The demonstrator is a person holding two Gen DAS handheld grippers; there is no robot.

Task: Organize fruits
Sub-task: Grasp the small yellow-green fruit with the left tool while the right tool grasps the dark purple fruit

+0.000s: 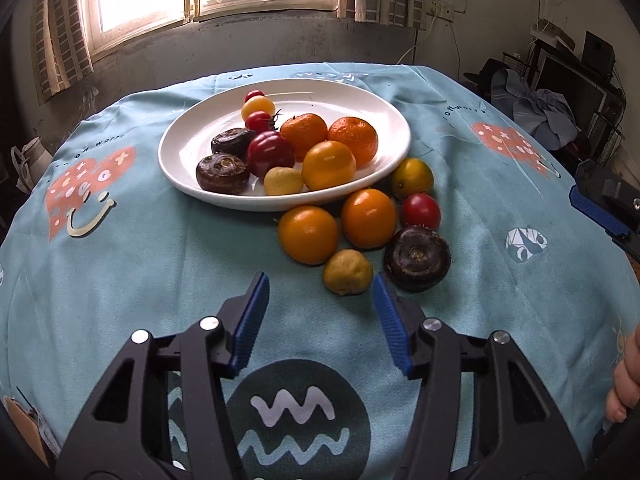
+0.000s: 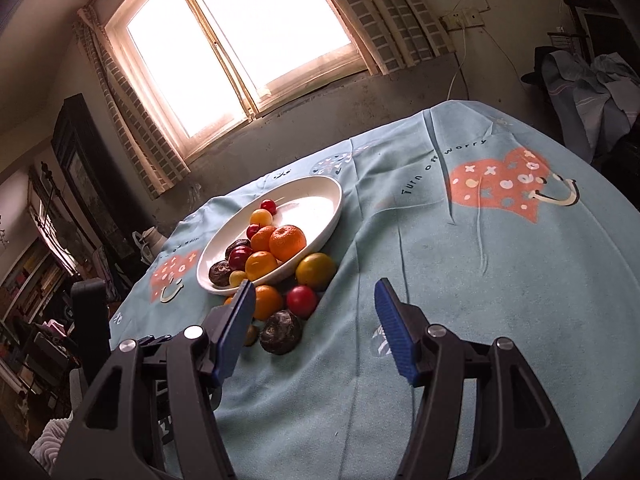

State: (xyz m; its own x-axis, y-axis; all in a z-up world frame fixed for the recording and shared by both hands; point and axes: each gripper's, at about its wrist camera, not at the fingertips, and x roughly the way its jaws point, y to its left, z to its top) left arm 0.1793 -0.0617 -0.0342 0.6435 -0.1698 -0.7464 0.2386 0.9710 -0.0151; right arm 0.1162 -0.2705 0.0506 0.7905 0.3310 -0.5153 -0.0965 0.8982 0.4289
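Left gripper (image 1: pixel 320 308): jaws apart, nothing between them, over bare cloth at lower centre of its view. Right gripper (image 2: pixel 314 320): likewise released and empty.

Just beyond the left gripper's right pad sits a small yellow fruit (image 1: pixel 347 272), touching or nearly touching a dark round fruit (image 1: pixel 417 258). Behind these, two oranges (image 1: pixel 338 226), a red tomato (image 1: pixel 420 211) and a yellow tomato (image 1: pixel 412 178) crowd the plate (image 1: pixel 192 136) rim, centre frame.

Risk, as judged: the loose fruits are round and packed; a pad nudging a neighbour could set it rolling across the tablecloth (image 1: pixel 120 280). Plate's near half is already full.

Open room: bare cloth left of the cluster and at right of the right wrist view; the plate's far half is empty.
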